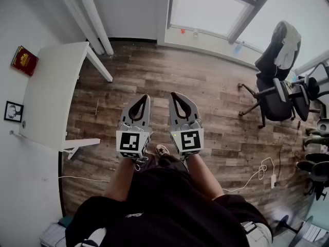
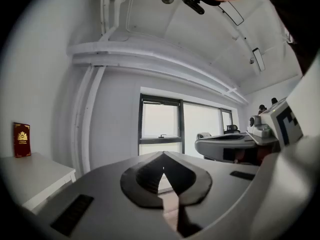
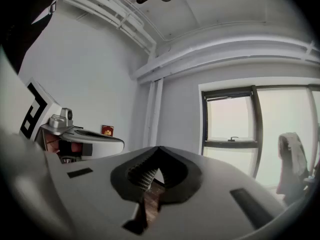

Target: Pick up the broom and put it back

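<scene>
Both claws are pinched fully together with nothing in them. The left gripper (image 1: 146,98) and right gripper (image 1: 175,94) sit side by side, level, over the wood floor (image 1: 154,71). There's no broom in any view, so I can't tell which way it points or how its long axis lies. All I see is a white table (image 1: 51,86) on the left and a chair (image 1: 275,94) far right. I'd guess the move is to look around for it first, then open a claw and grab across the stick.
</scene>
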Action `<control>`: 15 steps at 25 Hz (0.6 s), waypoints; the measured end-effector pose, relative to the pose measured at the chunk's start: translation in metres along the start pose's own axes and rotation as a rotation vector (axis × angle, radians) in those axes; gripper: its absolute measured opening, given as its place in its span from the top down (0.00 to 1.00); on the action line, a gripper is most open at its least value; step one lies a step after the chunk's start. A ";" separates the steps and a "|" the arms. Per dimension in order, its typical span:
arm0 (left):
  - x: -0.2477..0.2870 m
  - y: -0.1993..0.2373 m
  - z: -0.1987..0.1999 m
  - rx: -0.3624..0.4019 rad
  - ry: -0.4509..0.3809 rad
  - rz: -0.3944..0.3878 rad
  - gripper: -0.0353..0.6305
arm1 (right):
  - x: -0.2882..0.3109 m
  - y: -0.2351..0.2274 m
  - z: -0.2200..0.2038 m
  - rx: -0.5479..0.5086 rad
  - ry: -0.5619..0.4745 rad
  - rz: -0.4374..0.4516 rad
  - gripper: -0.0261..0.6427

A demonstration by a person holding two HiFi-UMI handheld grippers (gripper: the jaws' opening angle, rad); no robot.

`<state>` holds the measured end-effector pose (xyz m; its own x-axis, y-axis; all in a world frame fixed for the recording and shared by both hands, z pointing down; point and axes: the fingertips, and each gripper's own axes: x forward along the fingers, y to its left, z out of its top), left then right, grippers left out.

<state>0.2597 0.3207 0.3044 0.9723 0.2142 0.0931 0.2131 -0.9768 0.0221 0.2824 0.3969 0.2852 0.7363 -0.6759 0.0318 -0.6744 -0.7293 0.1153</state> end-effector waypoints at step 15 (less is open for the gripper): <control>-0.123 0.086 -0.031 -0.038 0.047 0.502 0.95 | 0.040 0.143 -0.006 0.039 -0.057 0.483 0.93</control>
<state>0.1555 0.2109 0.3255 0.9483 -0.2815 0.1465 -0.2846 -0.9587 -0.0003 0.2159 0.2659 0.3091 0.3350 -0.9420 0.0183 -0.9407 -0.3333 0.0634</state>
